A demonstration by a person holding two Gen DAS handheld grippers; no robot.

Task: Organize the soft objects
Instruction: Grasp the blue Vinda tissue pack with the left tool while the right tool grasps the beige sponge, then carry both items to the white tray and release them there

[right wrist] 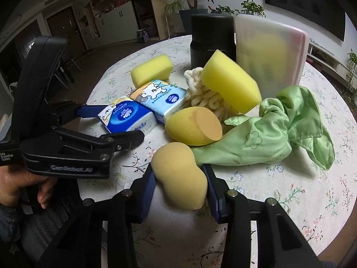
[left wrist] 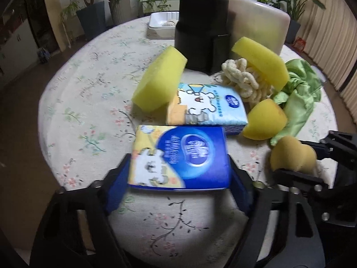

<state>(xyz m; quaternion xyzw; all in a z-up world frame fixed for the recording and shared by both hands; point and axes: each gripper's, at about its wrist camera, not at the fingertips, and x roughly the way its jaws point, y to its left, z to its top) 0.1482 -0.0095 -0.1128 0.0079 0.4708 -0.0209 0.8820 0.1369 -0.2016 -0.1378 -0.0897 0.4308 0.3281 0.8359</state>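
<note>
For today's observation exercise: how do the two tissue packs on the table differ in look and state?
The dark blue tissue pack sits between the left gripper's fingers; the light blue tissue pack lies free behind it, untouched. The dark blue one shows a deep blue face with a yellow corner; the light blue one is pale with a larger white cartoon animal. Both are soft rectangular packs with an oval logo, lying flat on the floral tablecloth.

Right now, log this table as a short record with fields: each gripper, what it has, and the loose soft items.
left gripper: straddles dark blue tissue pack, pads at its sides
right gripper: pinches tan peanut-shaped sponge
second tissue pack: flat, just beyond the first
yellow block sponges: two
green cloth: crumpled
cream mitt: under tilted sponge
container: translucent, upright
surface: floral tablecloth
</note>
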